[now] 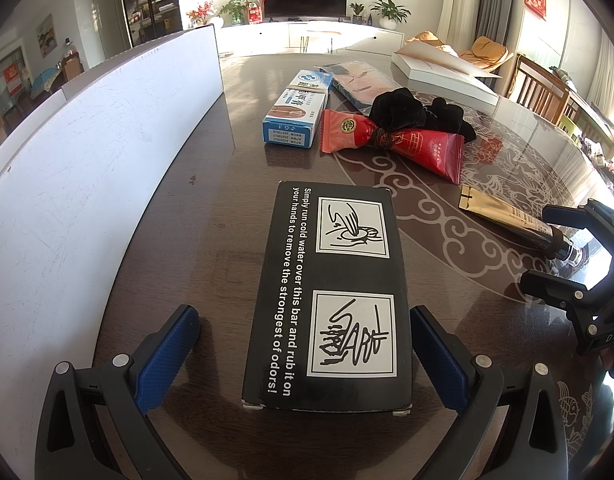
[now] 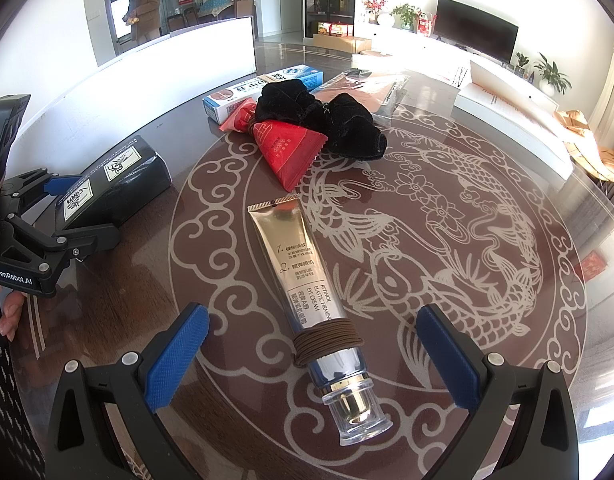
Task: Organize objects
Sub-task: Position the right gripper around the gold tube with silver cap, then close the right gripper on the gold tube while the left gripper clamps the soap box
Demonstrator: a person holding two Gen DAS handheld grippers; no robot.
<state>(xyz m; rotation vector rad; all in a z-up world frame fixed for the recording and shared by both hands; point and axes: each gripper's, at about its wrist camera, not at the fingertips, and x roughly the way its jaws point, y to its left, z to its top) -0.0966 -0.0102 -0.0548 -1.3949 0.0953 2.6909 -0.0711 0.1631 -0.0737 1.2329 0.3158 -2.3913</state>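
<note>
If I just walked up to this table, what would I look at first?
Probably the black box with white drawings, lying flat between the open blue pads of the left hand-held gripper. Next, the gold cream tube with a brown band around it, lying between the open pads of the right hand-held gripper. Behind them lies a red packet.

"RETINOL" on gold tube (image 2: 303, 276)
</note>
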